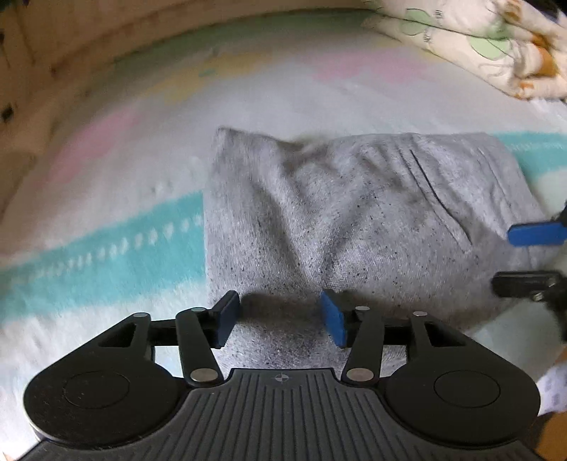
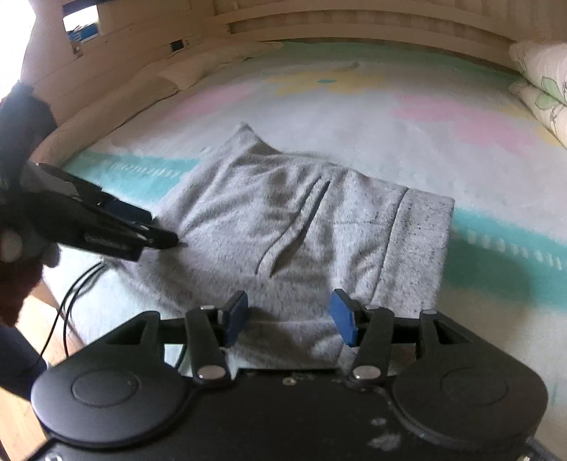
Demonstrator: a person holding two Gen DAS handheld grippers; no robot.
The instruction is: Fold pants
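Note:
The grey pants (image 1: pixel 354 220) lie folded into a thick bundle on a pastel blanket (image 1: pixel 106 220); they also show in the right wrist view (image 2: pixel 290 227), with a pocket slit facing up. My left gripper (image 1: pixel 280 319) is open, its blue pads just above the near edge of the bundle, holding nothing. My right gripper (image 2: pixel 288 319) is open over the near edge of the pants, empty. The right gripper's fingers (image 1: pixel 531 255) show at the right edge of the left wrist view. The left gripper (image 2: pixel 156 230) shows at the left of the right wrist view, tips at the fabric.
A floral quilt (image 1: pixel 489 46) is piled at the back right, also in the right wrist view (image 2: pixel 542 81). A wooden bed frame (image 2: pixel 319 25) runs along the far side. Black cables (image 2: pixel 71 301) hang by the bed's left edge over the wooden floor.

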